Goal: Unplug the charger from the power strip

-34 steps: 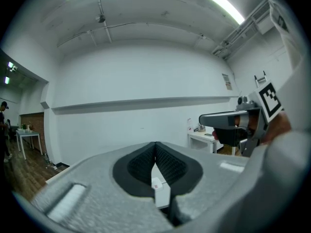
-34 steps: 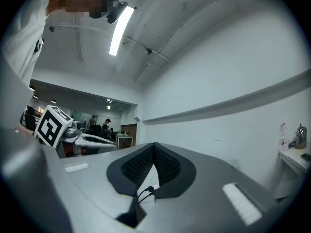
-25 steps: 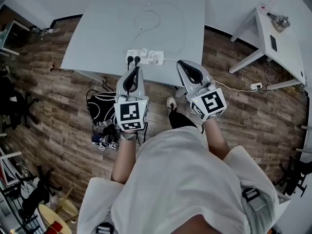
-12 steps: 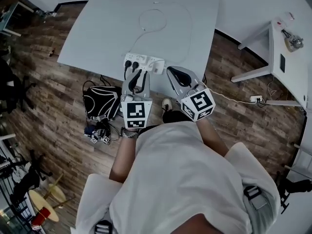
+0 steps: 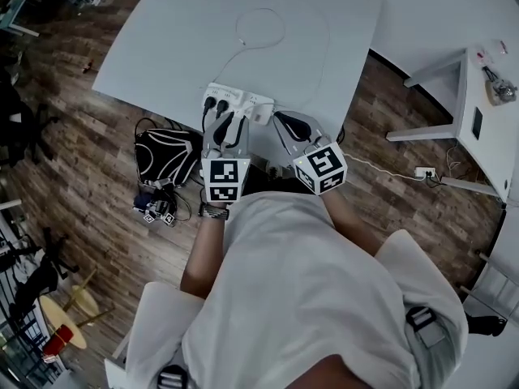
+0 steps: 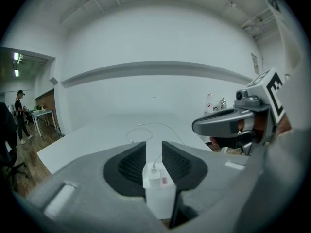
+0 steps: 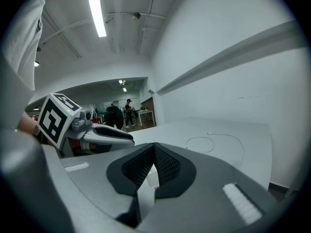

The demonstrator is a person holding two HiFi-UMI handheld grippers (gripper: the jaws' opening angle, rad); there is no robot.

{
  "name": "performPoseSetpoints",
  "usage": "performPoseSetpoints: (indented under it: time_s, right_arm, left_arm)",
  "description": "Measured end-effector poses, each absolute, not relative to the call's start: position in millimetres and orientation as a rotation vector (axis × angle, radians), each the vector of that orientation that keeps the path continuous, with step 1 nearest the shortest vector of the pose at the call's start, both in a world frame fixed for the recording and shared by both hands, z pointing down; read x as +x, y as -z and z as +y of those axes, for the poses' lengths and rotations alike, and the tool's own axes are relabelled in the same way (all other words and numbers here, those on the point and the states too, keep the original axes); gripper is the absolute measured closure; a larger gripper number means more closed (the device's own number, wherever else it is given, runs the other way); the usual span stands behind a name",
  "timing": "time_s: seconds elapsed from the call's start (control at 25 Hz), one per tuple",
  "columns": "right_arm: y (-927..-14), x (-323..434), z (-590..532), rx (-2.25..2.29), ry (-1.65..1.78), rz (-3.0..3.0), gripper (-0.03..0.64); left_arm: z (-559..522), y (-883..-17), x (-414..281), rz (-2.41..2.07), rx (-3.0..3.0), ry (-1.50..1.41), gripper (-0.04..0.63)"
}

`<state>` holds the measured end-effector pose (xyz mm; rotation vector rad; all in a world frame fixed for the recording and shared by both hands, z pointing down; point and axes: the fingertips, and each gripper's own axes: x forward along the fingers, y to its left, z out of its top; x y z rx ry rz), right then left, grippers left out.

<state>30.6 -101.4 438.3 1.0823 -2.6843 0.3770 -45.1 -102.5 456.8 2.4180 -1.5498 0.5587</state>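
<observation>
A white power strip lies at the near edge of the white table. Two black plugs sit in its left end and a white charger in its right end. The charger's thin white cable loops across the table. My left gripper hovers just short of the strip. Its jaws have just been opening, and the charger shows in the gap beyond them, untouched. My right gripper hangs beside it, jaws shut on nothing.
A black bag and small marker cubes lie on the wooden floor under the table's left side. A second white table stands at the right, with a socket block on the floor. People stand far off in both gripper views.
Both grippers have come down and forward to the table's near edge by the power strip. The left jaws have parted.
</observation>
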Motion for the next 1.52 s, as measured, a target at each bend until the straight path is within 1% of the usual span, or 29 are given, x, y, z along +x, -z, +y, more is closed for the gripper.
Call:
performPoseSetpoints:
  time_s: [0.2, 0.52, 0.64, 1.24, 1.52]
  right_arm:
    - [-457.6, 24.9, -101.0, 1.034, -0.432, -2.664, 0.615]
    - [-516.0, 15.9, -111.2, 0.959, -0.481, -2.583, 0.615]
    - [-537.0, 13.6, -117.2, 0.95, -0.488, -2.564, 0.615]
    - [-607.4, 11.2, -137.0, 0.897, -0.495, -2.421, 0.615]
    - [-622.8, 9.2, -137.0, 0.855, -0.46, -2.368, 0.615]
  left_arm:
    - [-107.6, -482.1, -39.2, -1.505, 2.391, -0.591, 0.472]
    - [-122.7, -529.6, -39.5, -1.459, 2.315, -0.645, 0.471]
    - [-123.9, -544.6, -38.2, -1.447, 2.293, -0.656, 0.451]
    - [-130.7, -579.7, -29.6, -1.378, 2.257, -0.712, 0.439]
    - [-138.9, -591.8, -29.5, -1.402, 2.224, -0.668, 0.439]
